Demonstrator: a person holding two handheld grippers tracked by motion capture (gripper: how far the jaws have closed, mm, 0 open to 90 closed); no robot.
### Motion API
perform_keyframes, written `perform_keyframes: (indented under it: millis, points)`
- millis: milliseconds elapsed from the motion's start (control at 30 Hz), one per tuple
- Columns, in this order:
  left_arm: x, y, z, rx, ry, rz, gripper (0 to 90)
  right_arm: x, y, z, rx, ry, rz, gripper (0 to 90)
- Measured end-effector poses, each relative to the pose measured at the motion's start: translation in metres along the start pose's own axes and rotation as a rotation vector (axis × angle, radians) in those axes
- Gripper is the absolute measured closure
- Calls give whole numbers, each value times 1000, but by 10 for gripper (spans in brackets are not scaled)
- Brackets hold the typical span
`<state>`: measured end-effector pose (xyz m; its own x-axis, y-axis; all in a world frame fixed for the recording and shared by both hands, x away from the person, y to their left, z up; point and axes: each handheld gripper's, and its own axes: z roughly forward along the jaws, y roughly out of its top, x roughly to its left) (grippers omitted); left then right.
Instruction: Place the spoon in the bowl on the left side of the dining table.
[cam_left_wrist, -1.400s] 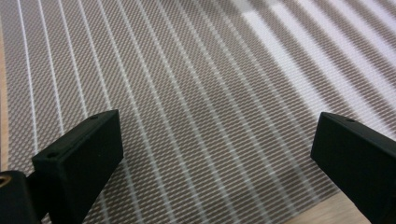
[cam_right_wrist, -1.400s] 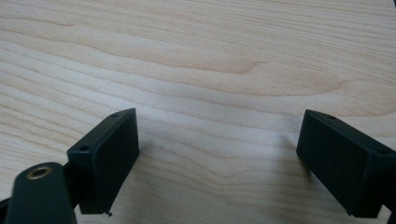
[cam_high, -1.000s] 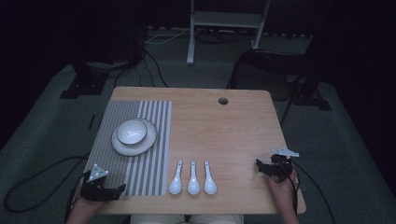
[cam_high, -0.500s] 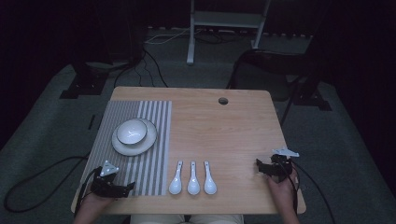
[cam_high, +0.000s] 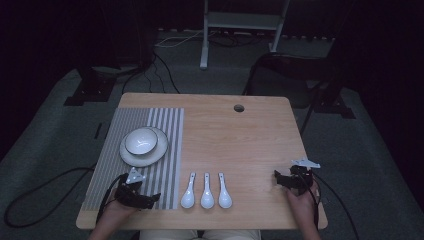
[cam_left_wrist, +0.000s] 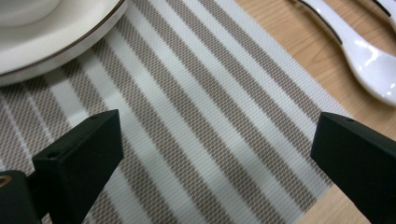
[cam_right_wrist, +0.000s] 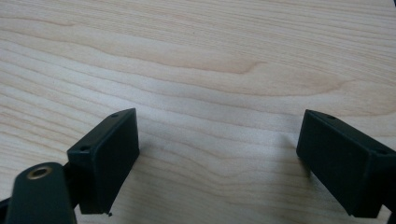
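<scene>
Over the striped placemat the left hand-held gripper gapes empty; the right hand-held gripper spread wide above bare counter

A dim recording studio or lab: 1 lone wooden table mid-frame, dark drapes along the top, stand bases and cables on grey carpet.

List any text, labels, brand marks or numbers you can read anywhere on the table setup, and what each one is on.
None: no readable text in any view.
The plate, the bowl on it and the three spoons are plain white, with no visible marks.
The striped placemat carries only its woven stripes.
The wooden table shows bare grain.
The left gripper and right gripper show no readable lettering.
</scene>
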<state>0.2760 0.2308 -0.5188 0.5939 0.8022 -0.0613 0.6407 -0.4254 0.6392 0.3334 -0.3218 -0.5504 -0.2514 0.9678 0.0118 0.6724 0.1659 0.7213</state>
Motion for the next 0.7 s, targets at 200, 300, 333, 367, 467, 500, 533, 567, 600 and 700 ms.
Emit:
perform_keyframes:
  millis: [200, 300, 333, 367, 467, 500, 533, 567, 600, 700]
  points:
    - [-9, 14, 7, -7, -37, 11, 25, 0, 0, 0, 0, 0, 0, 125]
    - [-15, 20, 12, -3, -49, 26, 25, 0, 0, 0, 0, 0, 0, 124]
    - [-16, 22, 14, -2, -51, 29, 25, 0, 0, 0, 0, 0, 0, 124]
    - [-18, 24, 16, -1, -59, 35, 24, 0, 0, 0, 0, 0, 0, 124]
    - [-24, 28, 21, 2, -68, 52, 25, 0, 0, 0, 0, 0, 0, 125]
    - [-26, 29, 23, 7, -65, 55, 25, 0, 0, 0, 0, 0, 0, 124]
    - [-28, 31, 25, 8, -72, 59, 25, 0, 0, 0, 0, 0, 0, 124]
    - [-30, 32, 26, 9, -75, 64, 25, 0, 0, 0, 0, 0, 0, 125]
    - [-31, 34, 28, 10, -75, 64, 25, 0, 0, 0, 0, 0, 0, 124]
    - [-36, 39, 32, 15, -89, 70, 25, 0, 0, 0, 0, 0, 0, 125]
